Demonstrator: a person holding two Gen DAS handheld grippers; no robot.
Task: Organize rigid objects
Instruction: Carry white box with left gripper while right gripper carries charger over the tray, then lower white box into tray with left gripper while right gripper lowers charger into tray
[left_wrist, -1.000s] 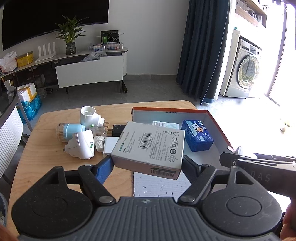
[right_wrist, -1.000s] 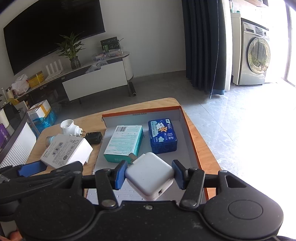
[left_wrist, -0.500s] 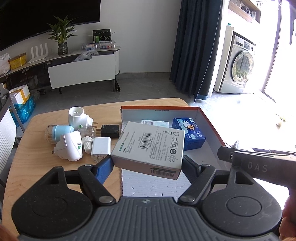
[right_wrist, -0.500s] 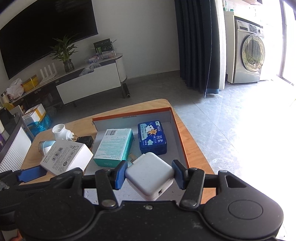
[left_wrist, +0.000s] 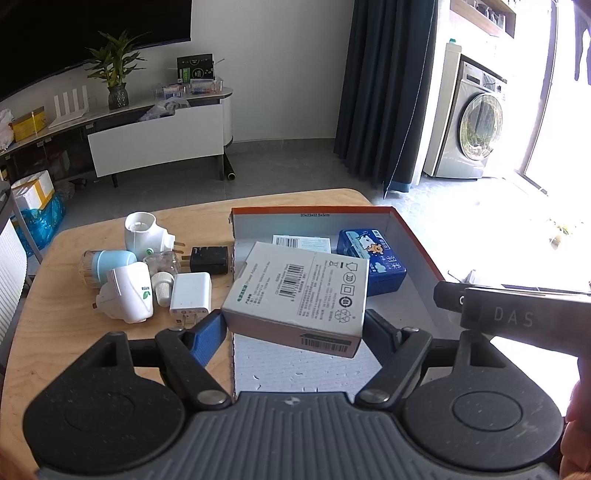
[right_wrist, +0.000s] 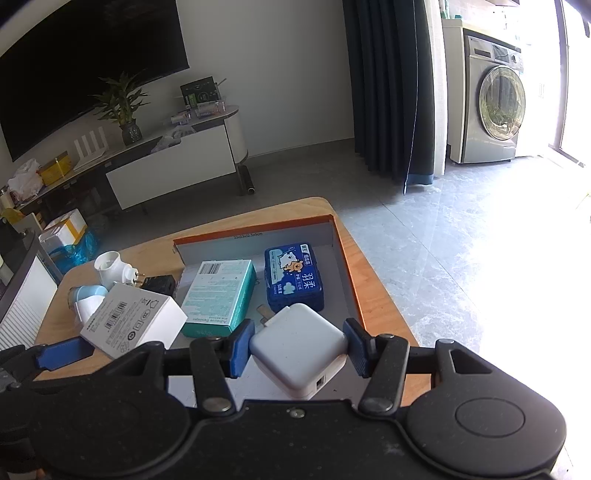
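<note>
My left gripper (left_wrist: 293, 325) is shut on a white power-adapter box (left_wrist: 299, 291), held above the left part of the orange-rimmed box lid (left_wrist: 310, 211). My right gripper (right_wrist: 297, 345) is shut on a white square charger (right_wrist: 299, 345), held over the lid's near part (right_wrist: 255, 225). Inside the lid lie a teal box (right_wrist: 219, 297) and a blue tin (right_wrist: 293, 277). The white box also shows in the right wrist view (right_wrist: 133, 319).
On the wooden table (left_wrist: 55, 332) left of the lid lie two white plug-in devices (left_wrist: 129, 291), a blue-capped bottle (left_wrist: 103, 264), a black adapter (left_wrist: 208, 258) and a small white charger (left_wrist: 190, 295). The table edge and floor are to the right.
Both grippers have drawn back slightly from the table, still holding their objects. The lid and its contents appear a little farther away.
</note>
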